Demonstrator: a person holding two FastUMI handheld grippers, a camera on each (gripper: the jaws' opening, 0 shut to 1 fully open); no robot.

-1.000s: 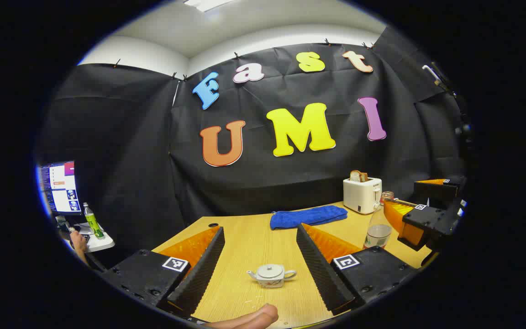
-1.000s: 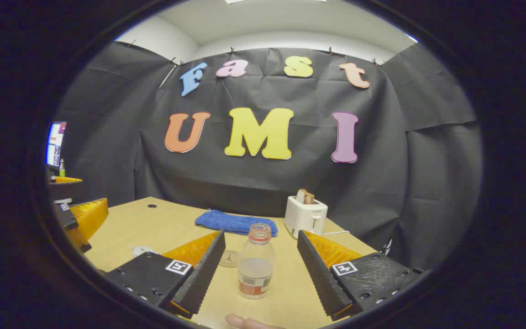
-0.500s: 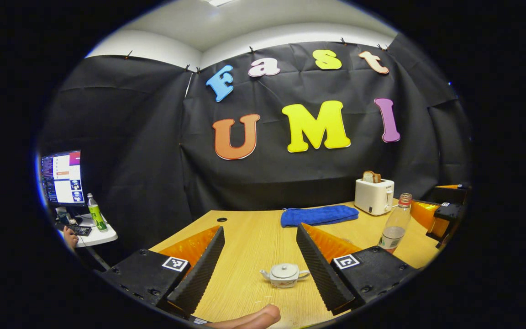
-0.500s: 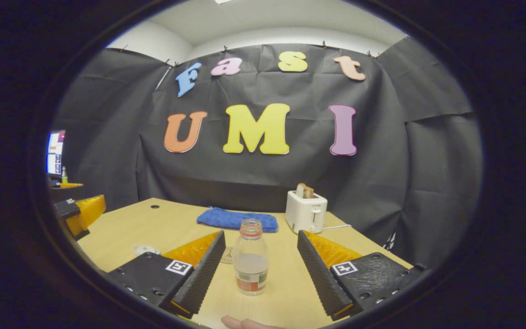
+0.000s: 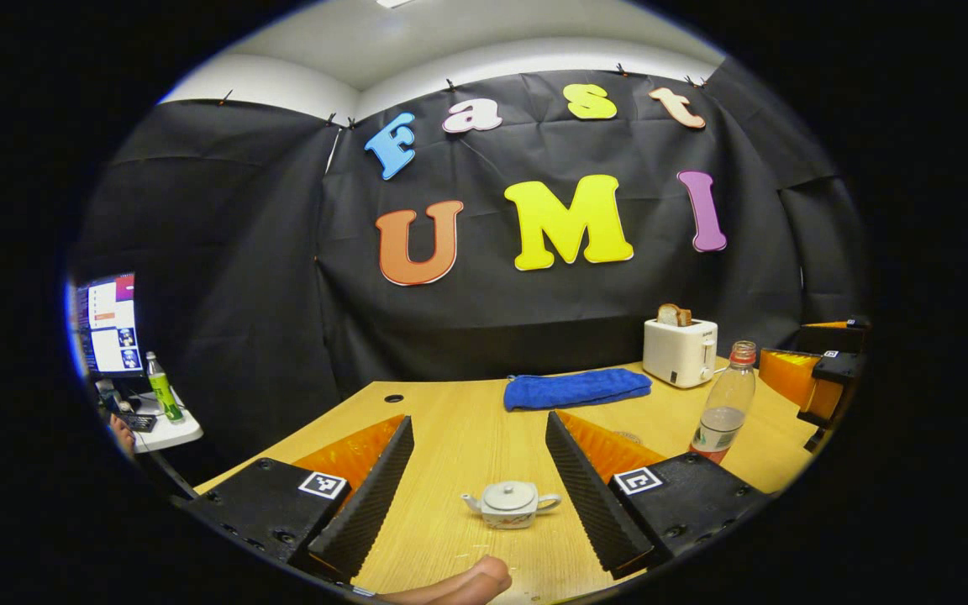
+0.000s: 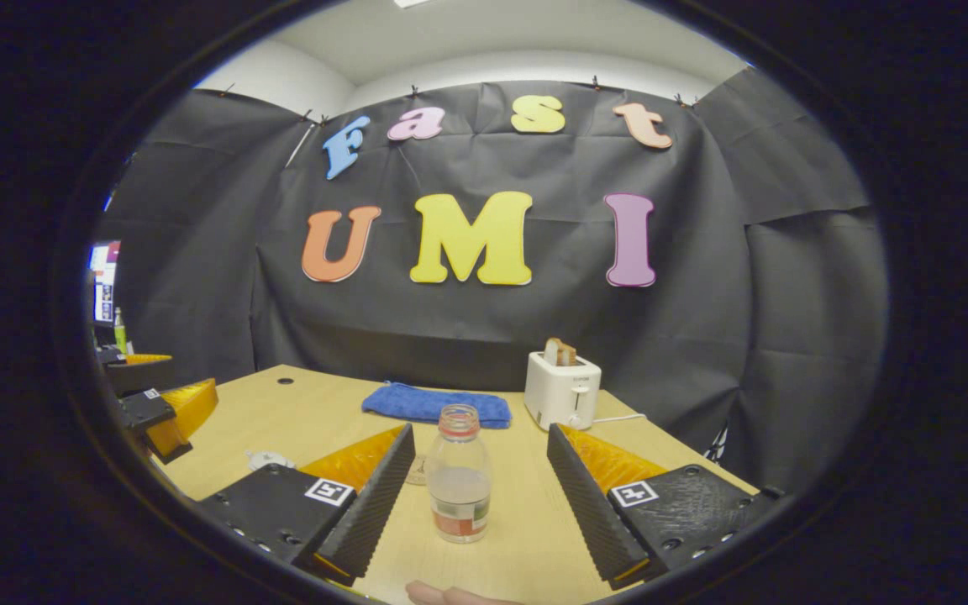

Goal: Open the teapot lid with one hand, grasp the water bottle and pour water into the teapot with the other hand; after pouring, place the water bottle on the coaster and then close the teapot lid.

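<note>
Teapot [image 5: 510, 504] first: it is small and white, its lid is on, and it sits on the wooden surface [image 5: 467, 428] between the two fingers of the left tongs [image 5: 478, 483], a little way ahead of them. The left tongs are wide open and touch nothing. A fingertip [image 5: 471, 584] of the person shows at the bottom of the left gripper view. The water bottle [image 6: 458, 485] stands upright on the surface, has a little water in it, and has no cap on. It is right between the fingers of the right tongs [image 6: 480, 487], which are wide open too and do not touch it. A round coaster [image 6: 418, 472] lies flat just behind the bottle, partly hidden by a finger of the tongs. In the right gripper view, the teapot peeks out at the left, and the left tongs show farther left. In the left gripper view, the bottle stands off to the right, with the right tongs beside it. A blue towel [image 6: 438, 404] lies near the back of the surface. Next to it is a white toaster [image 6: 562, 391] with bread [image 6: 560, 351] sticking out of the top. Far to the left is a small side table [image 5: 166, 430] with a green bottle [image 5: 161, 390] and a lit screen [image 5: 110, 323].
</note>
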